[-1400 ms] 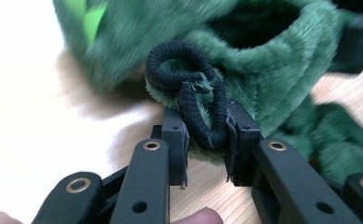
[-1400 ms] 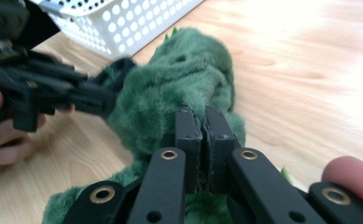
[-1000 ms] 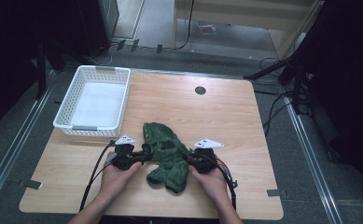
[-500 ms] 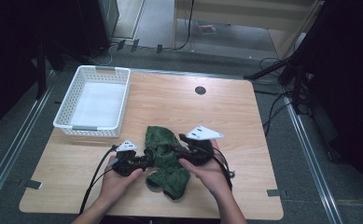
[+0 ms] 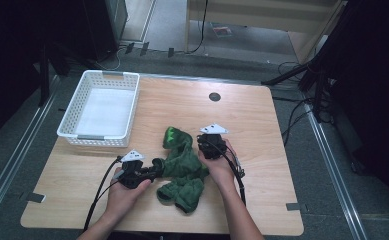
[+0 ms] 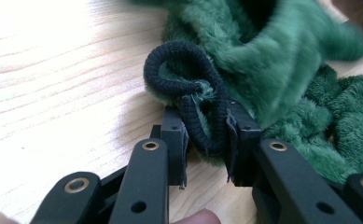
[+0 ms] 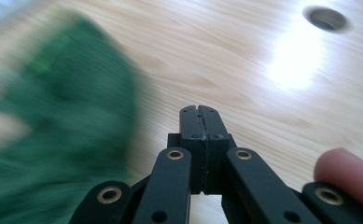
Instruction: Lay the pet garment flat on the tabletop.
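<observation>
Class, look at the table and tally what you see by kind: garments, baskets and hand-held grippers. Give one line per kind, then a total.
Green fleece garment: 1
White basket: 1
Hand-held grippers, left gripper and right gripper: 2
Total: 4

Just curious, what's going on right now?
Left gripper clamps the green fleece garment's black cuff. Right gripper shut, empty. Nothing blocking.

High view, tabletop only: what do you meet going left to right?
White basket → left gripper shut on the green cloth → right gripper, jaws shut on nothing → bare table.
</observation>
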Motion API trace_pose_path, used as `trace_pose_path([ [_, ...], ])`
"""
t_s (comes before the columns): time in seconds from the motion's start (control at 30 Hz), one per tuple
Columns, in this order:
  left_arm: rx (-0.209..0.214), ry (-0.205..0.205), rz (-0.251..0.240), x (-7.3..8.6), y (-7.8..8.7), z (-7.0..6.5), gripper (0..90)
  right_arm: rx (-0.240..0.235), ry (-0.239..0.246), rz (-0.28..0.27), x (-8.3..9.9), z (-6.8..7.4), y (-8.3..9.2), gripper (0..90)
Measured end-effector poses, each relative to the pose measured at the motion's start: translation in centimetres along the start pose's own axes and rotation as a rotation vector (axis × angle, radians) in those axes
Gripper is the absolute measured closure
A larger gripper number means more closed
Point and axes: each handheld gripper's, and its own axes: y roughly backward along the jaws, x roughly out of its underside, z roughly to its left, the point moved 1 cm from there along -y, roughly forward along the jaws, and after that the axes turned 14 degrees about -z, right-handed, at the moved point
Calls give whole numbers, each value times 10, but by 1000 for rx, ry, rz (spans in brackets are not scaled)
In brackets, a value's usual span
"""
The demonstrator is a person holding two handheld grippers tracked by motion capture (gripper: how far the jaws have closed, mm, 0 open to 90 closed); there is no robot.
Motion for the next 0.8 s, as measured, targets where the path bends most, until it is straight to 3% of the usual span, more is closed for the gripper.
trace_pose_path([
  [0.03,-1,2,-2,0,0,0,728,13,-25,6,4,-5,0,900],
  [0.13,21,19,-20,-1,1,2,668,-20,-113,-13,11,-16,5,838],
  [0.23,10,-1,-20,-1,0,0,658,-100,-192,-91,2,-16,18,763],
  [0.27,5,-14,-17,-1,-1,-2,665,-142,-191,-117,-3,-12,22,732],
  [0.33,-4,-19,-16,0,-2,-3,679,-245,-141,-122,-15,5,26,667],
  [0.43,-6,-1,-18,-1,-2,-1,688,-343,17,-55,-23,40,20,571],
  [0.47,-8,6,-16,-1,-1,0,692,-346,71,-17,-22,49,14,537],
  [0.53,-18,16,-20,0,-1,1,703,-322,128,65,-14,59,-1,521],
  [0.6,-30,20,-20,0,1,1,707,-253,142,126,-7,57,-13,623],
  [0.67,-51,25,-28,1,3,2,717,-210,97,92,-4,47,-14,756],
  [0.8,-66,53,-45,1,4,5,716,-91,-15,-9,-4,21,-7,830],
])
